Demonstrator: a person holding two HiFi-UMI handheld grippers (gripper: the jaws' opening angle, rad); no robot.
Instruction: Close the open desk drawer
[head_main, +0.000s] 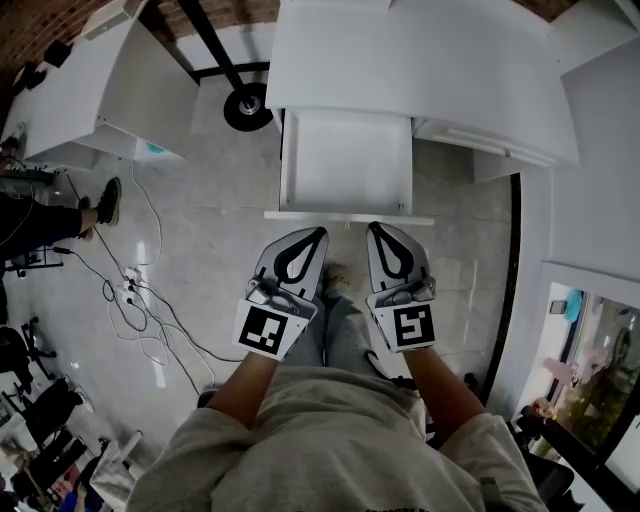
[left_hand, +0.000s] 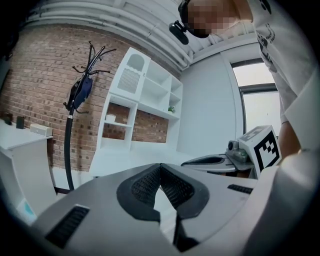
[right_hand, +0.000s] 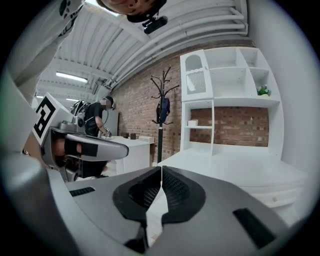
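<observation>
The white desk (head_main: 420, 60) stands ahead of me with its drawer (head_main: 345, 160) pulled out towards me and nothing visible in it. The drawer's front panel (head_main: 348, 216) is the nearest edge. My left gripper (head_main: 322, 232) and right gripper (head_main: 372, 228) sit side by side just short of that panel, tips pointing at it; I cannot tell whether they touch it. Both are shut with nothing between the jaws, as the left gripper view (left_hand: 160, 165) and right gripper view (right_hand: 161, 167) confirm. The drawer itself is hidden in both gripper views.
A coat stand's round base (head_main: 247, 106) sits on the floor left of the drawer. A second white desk (head_main: 100, 90) is further left, with cables (head_main: 140, 300) and a person's shoe (head_main: 108, 200) below it. A white shelf unit (right_hand: 230, 100) stands against the brick wall.
</observation>
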